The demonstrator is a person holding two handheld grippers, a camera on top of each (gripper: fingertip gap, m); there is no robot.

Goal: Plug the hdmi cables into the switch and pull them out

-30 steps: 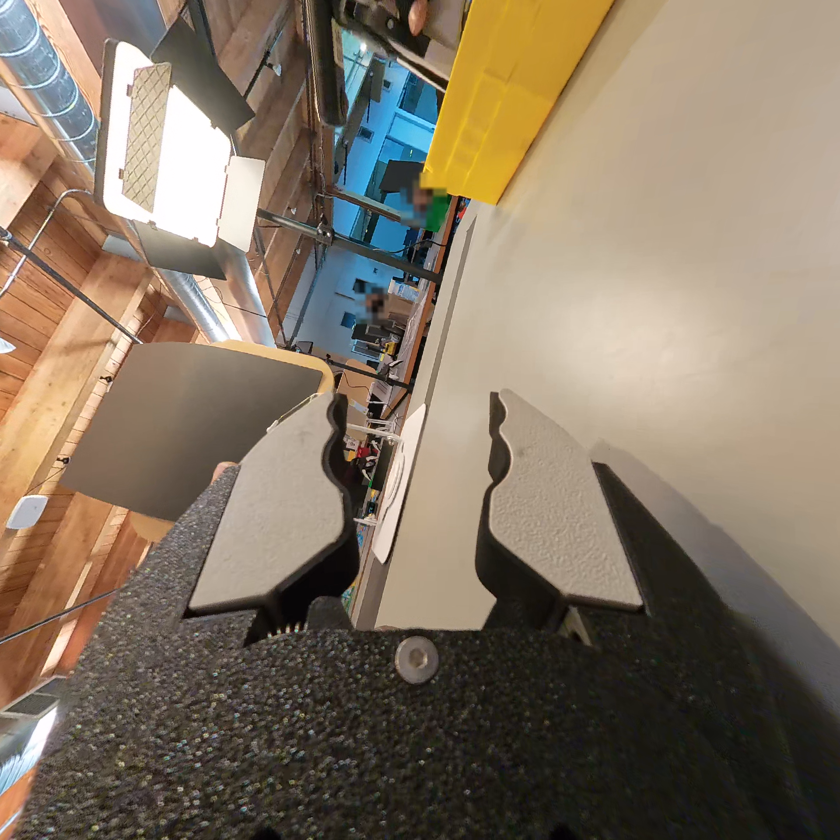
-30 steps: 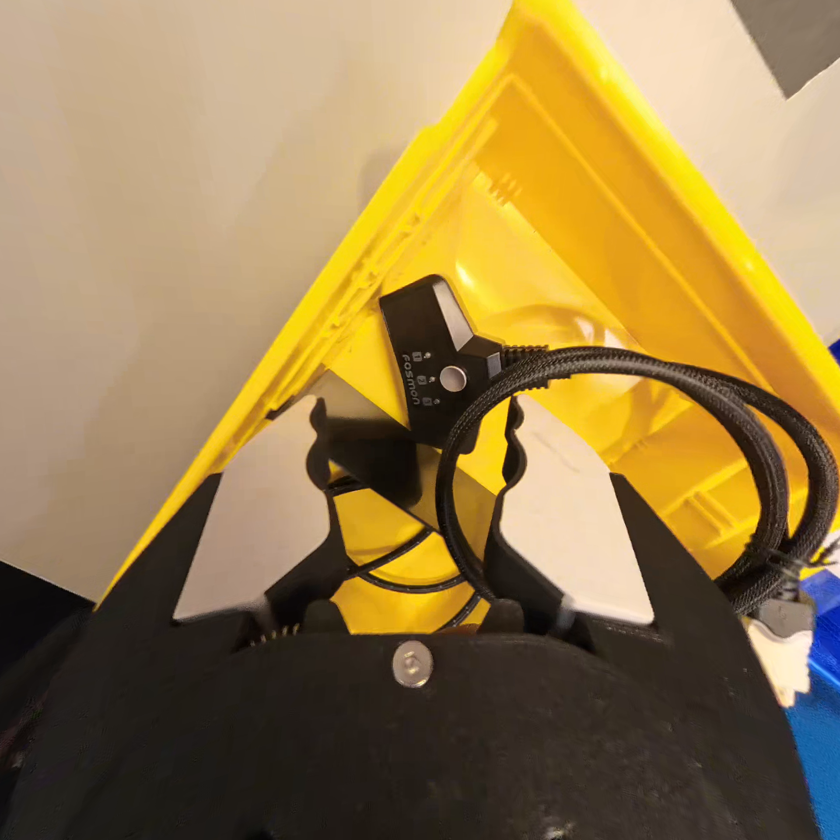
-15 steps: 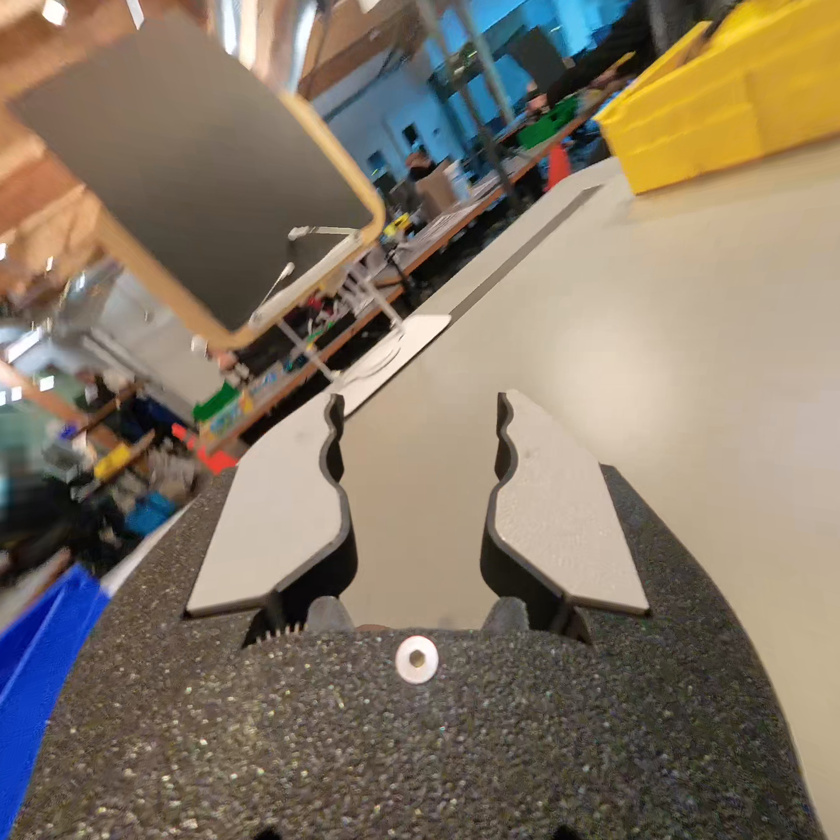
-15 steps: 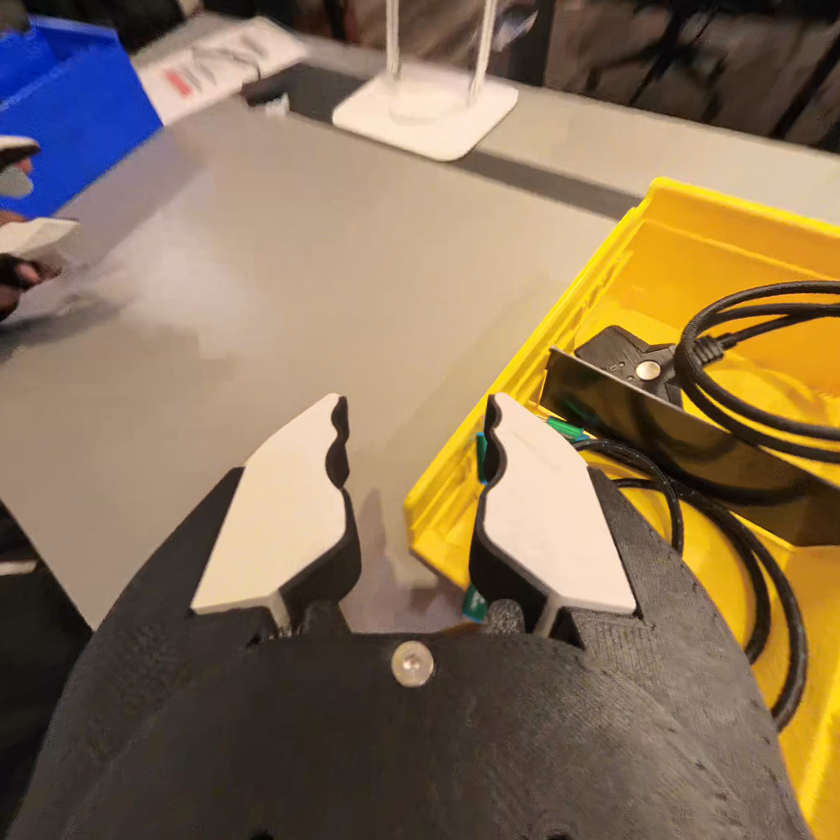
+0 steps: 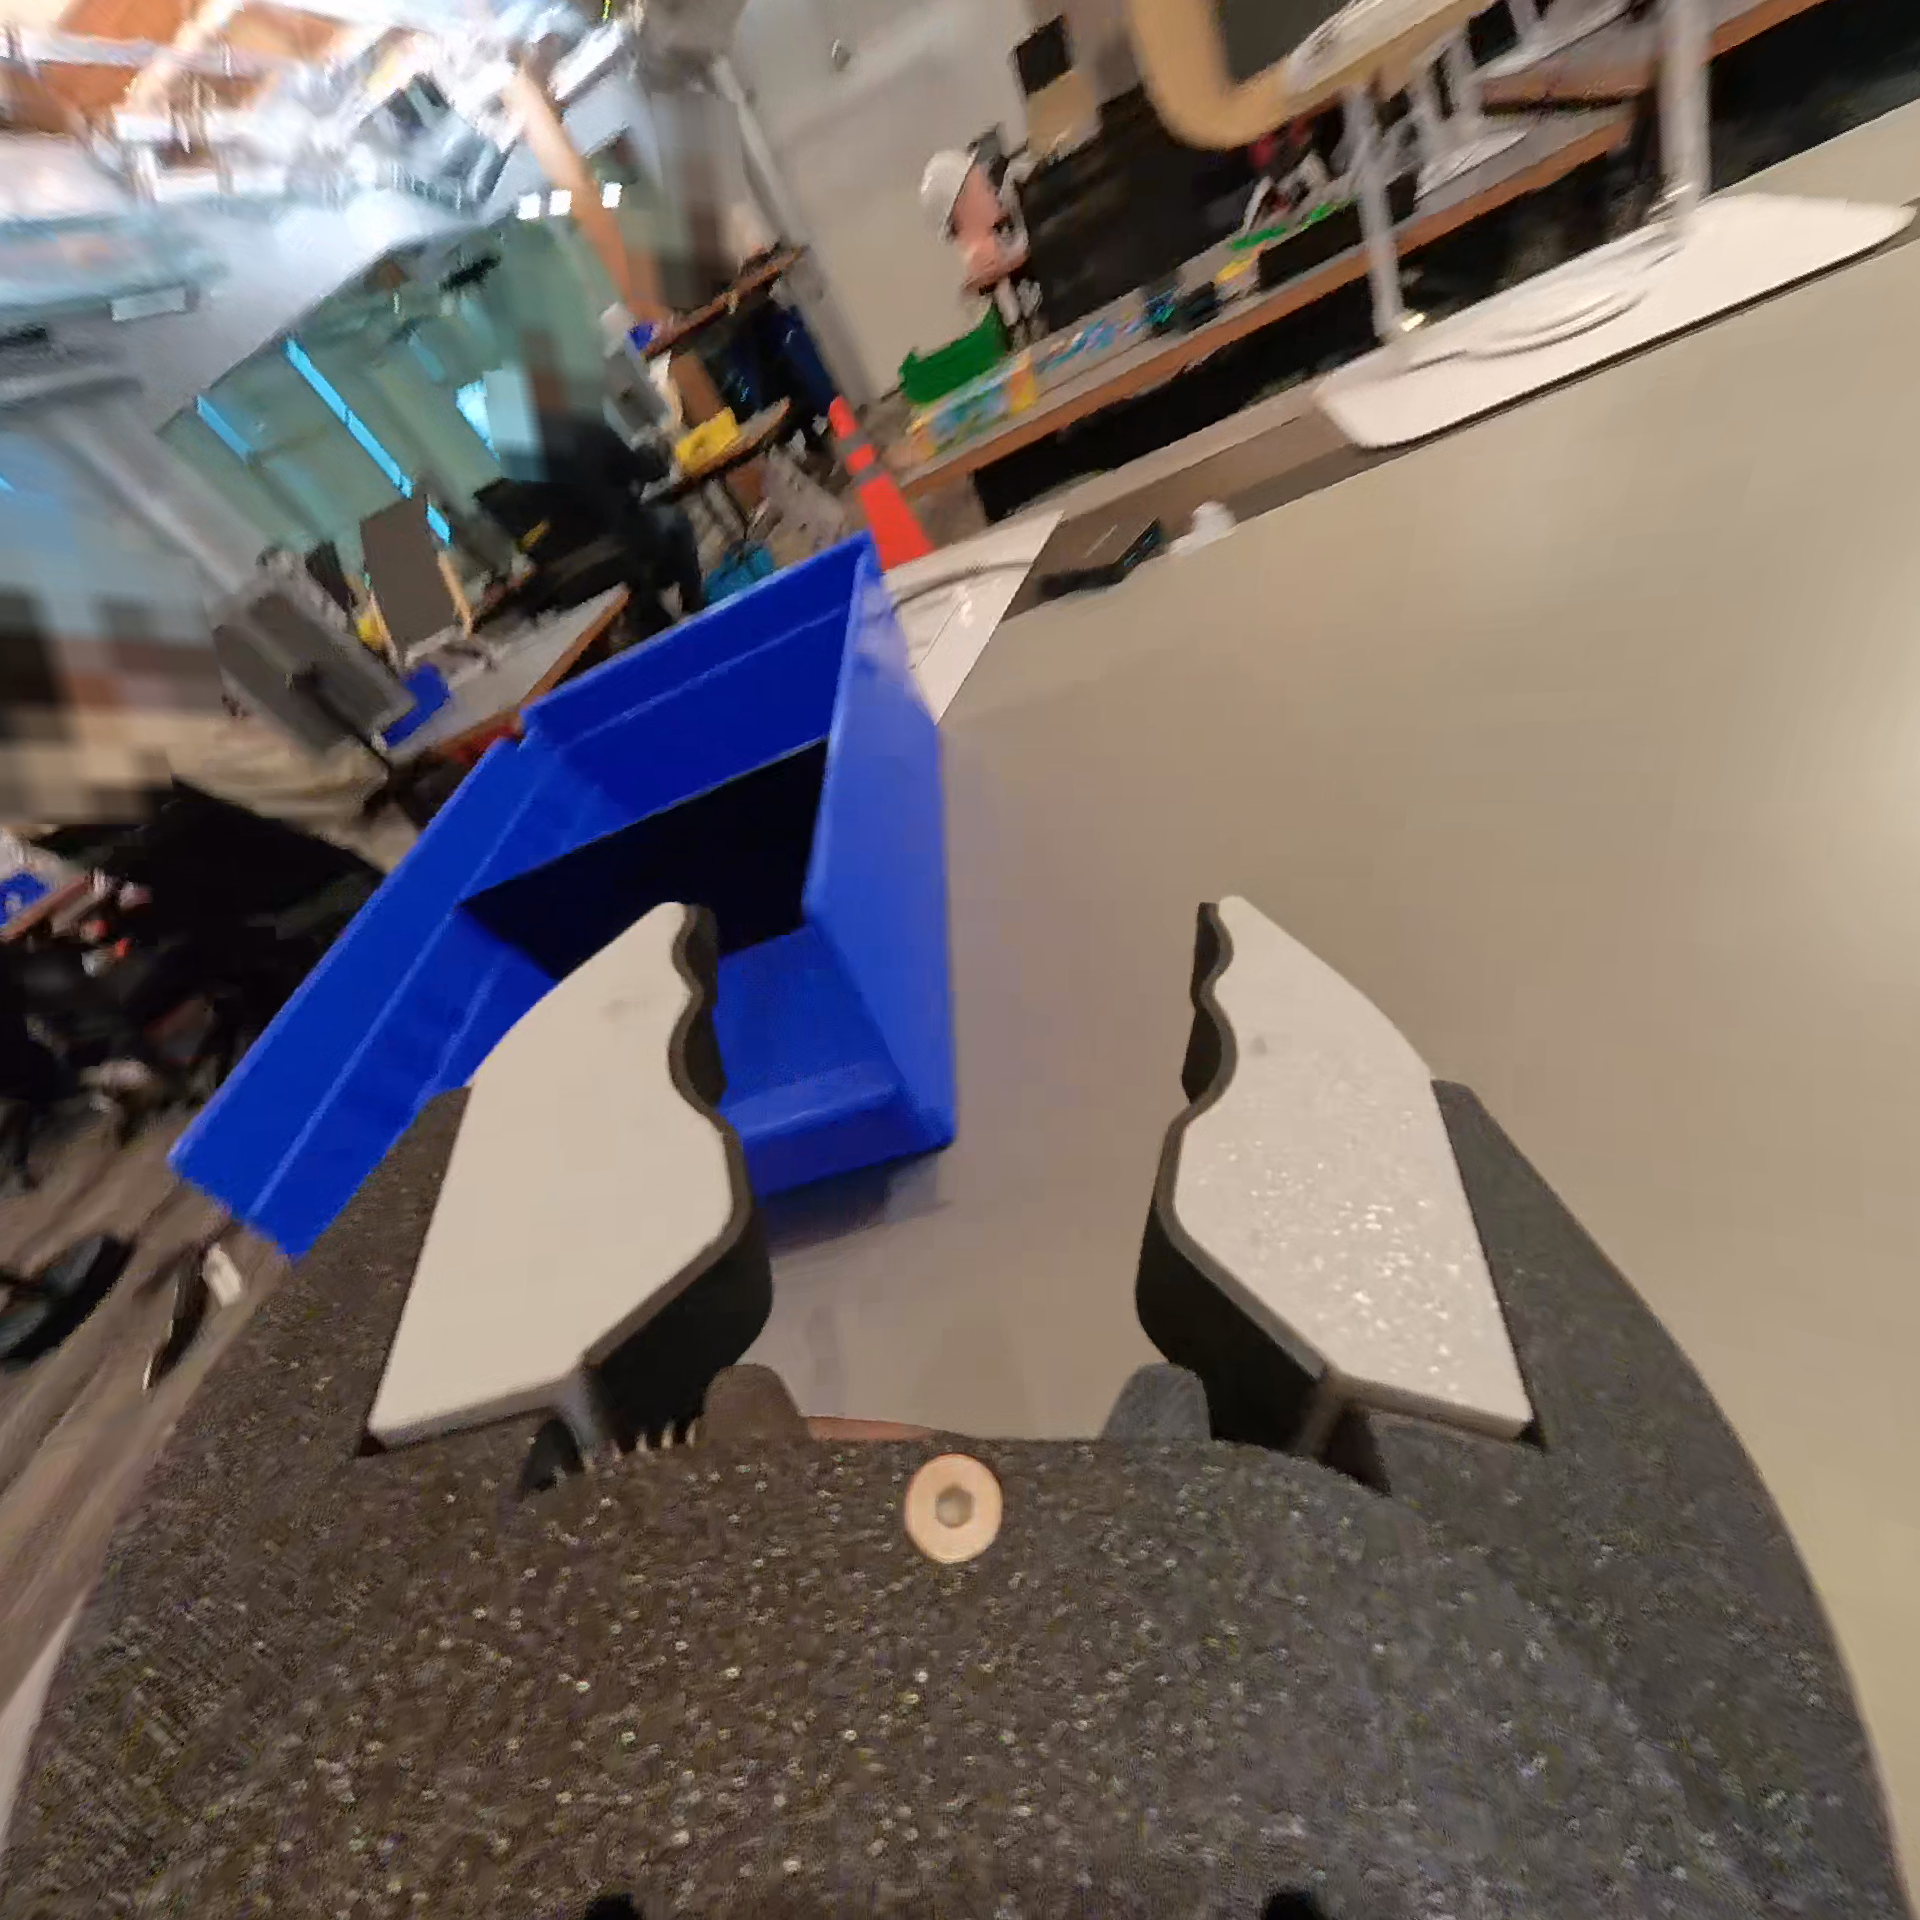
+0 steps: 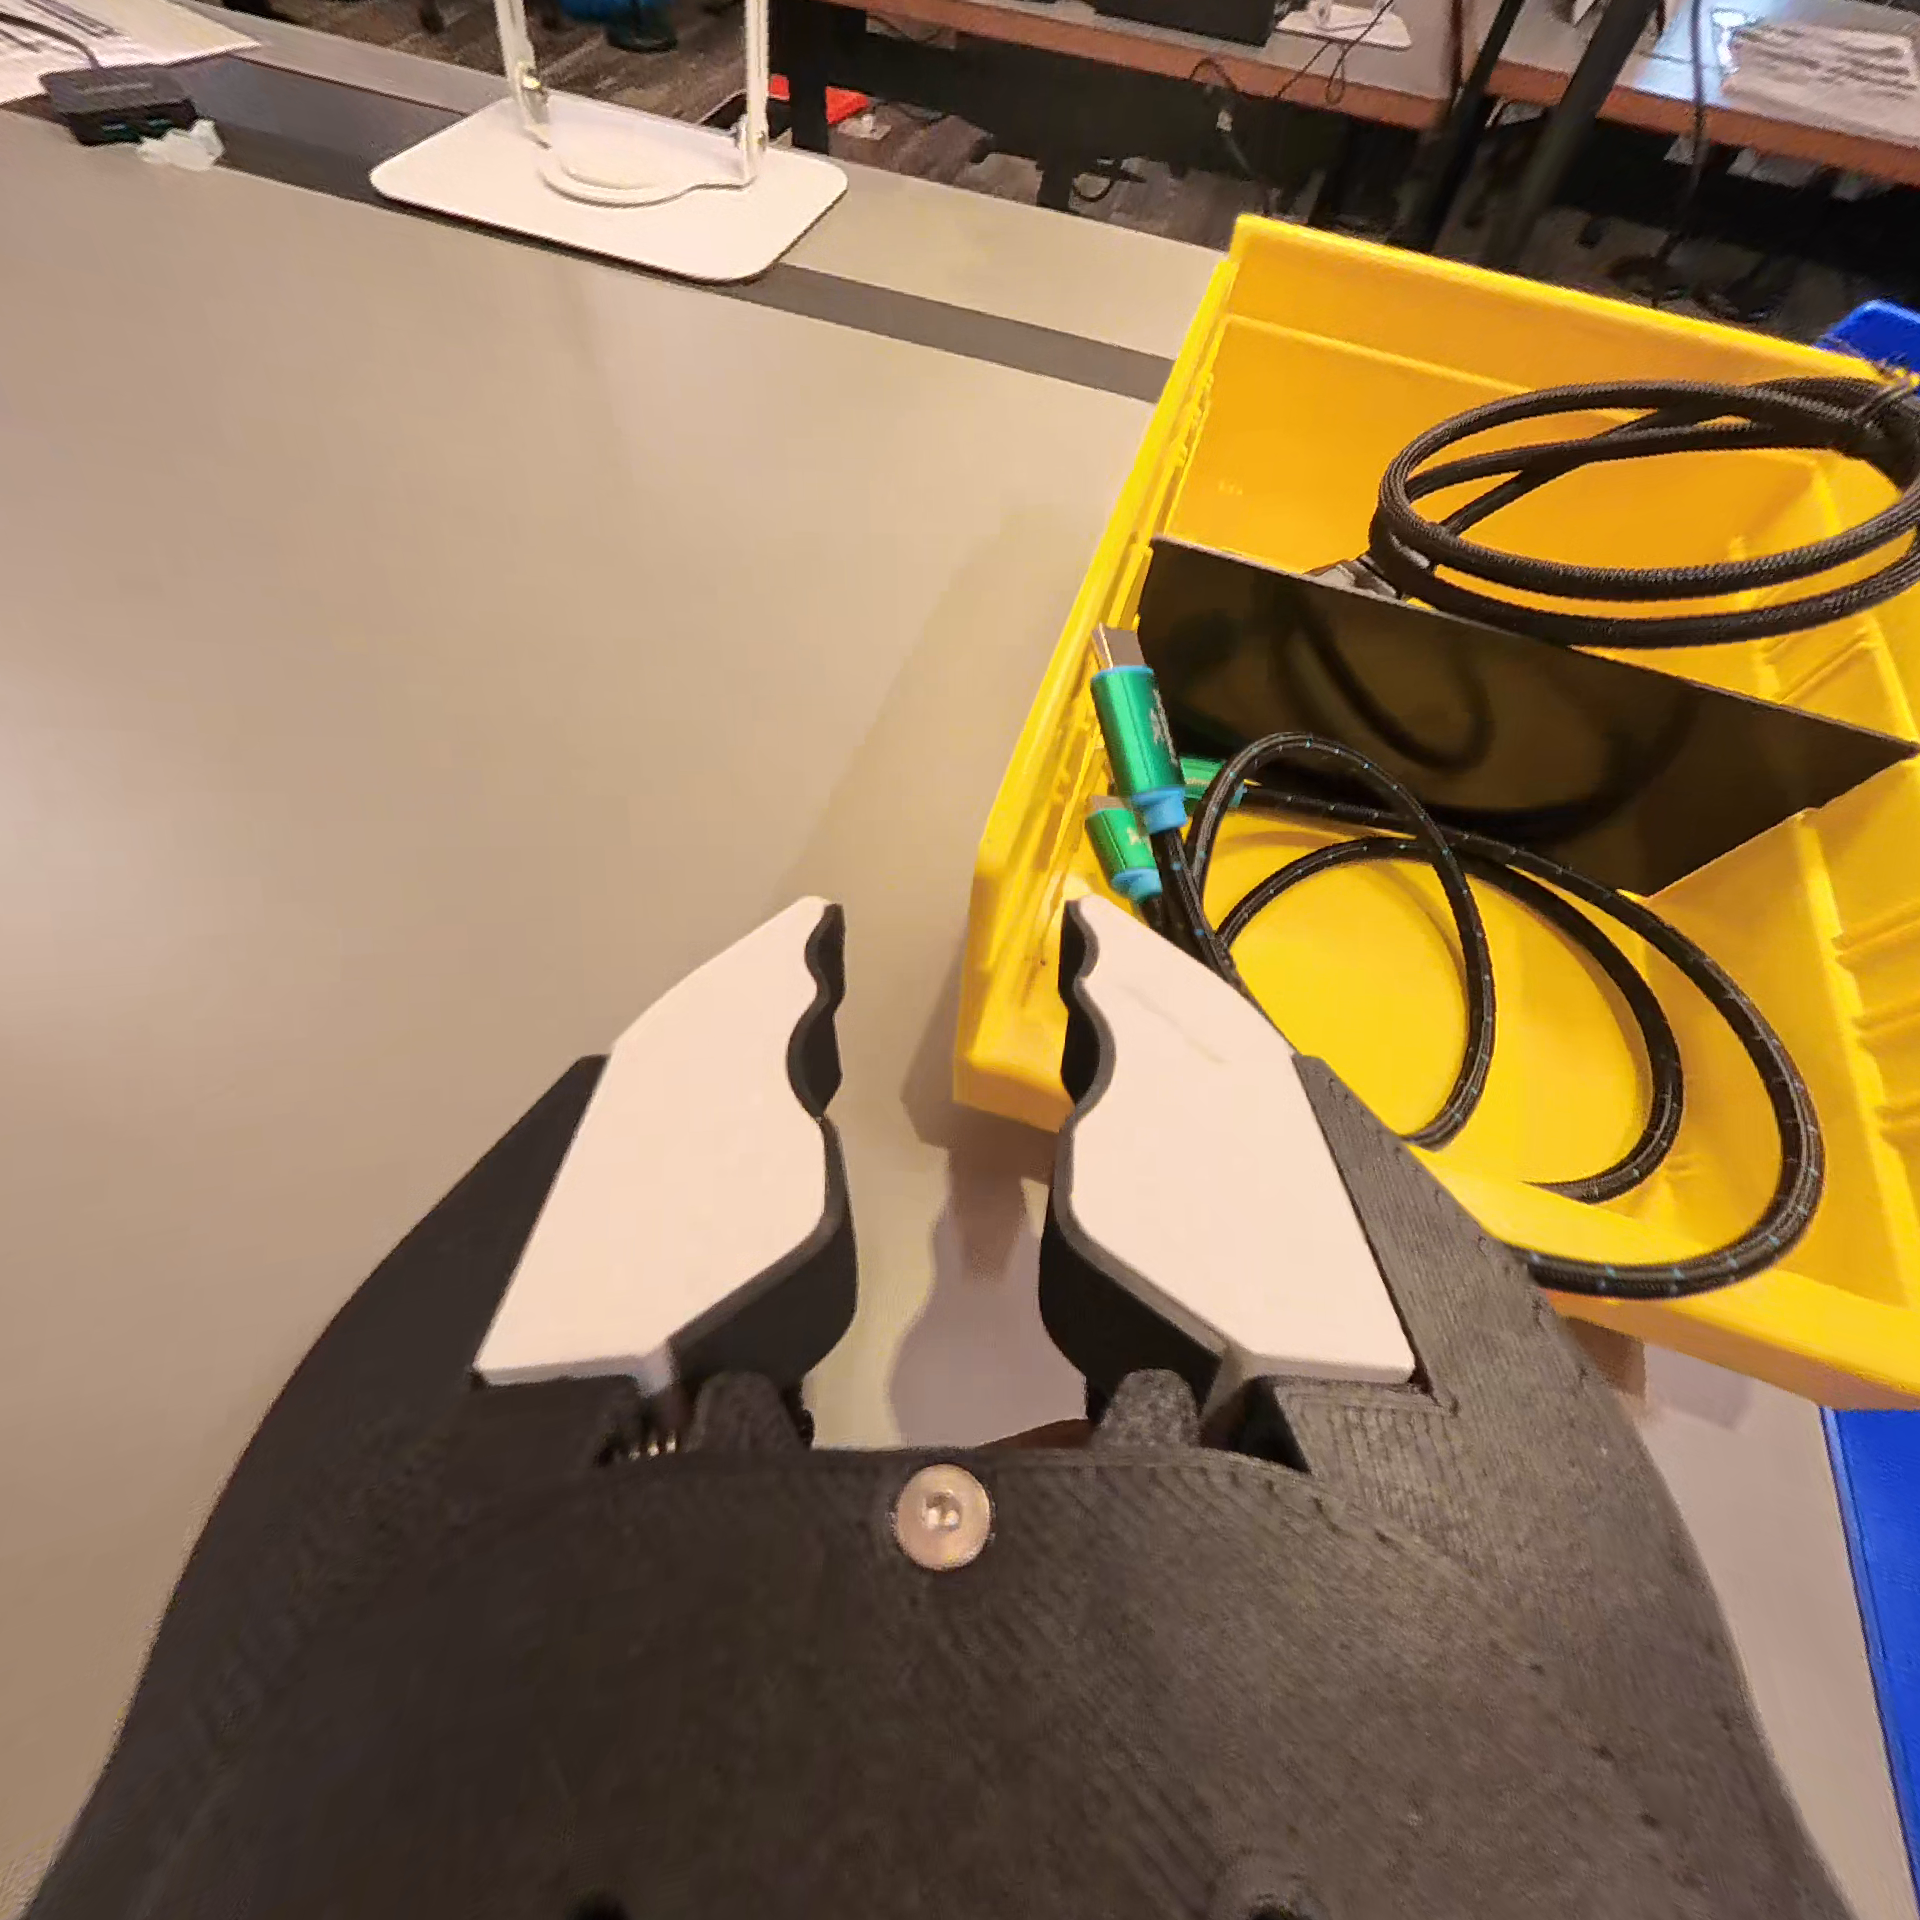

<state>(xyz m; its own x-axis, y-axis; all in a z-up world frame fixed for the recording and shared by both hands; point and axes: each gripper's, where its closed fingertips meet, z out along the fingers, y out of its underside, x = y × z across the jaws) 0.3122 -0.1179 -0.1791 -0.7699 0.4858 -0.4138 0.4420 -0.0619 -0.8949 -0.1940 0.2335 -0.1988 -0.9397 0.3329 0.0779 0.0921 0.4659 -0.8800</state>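
Note:
In the right wrist view a yellow bin (image 6: 1049,831) stands on the grey table. A black divider (image 6: 1455,727) splits it. The near part holds black braided cables (image 6: 1621,997) with green plugs (image 6: 1138,732). The far part holds a thicker black braided cable (image 6: 1621,561); the switch is almost hidden behind the divider. My right gripper (image 6: 948,920) is open and empty, just left of the bin's near corner. My left gripper (image 5: 951,925) is open and empty above the table, beside a blue bin (image 5: 883,914).
A white lamp base (image 6: 613,197) stands at the table's far edge, also in the left wrist view (image 5: 1621,312). A small black box (image 6: 114,104) lies at the far left. Another blue bin's edge (image 6: 1881,1621) shows at the right. Workbenches and people lie beyond. One gripper's finger ends stand about 60 cm off the other's.
Both grippers swung from steep tilted views to level ones. The right one pulled back out of the yellow bin to its left corner. The left one turned toward the blue bin.

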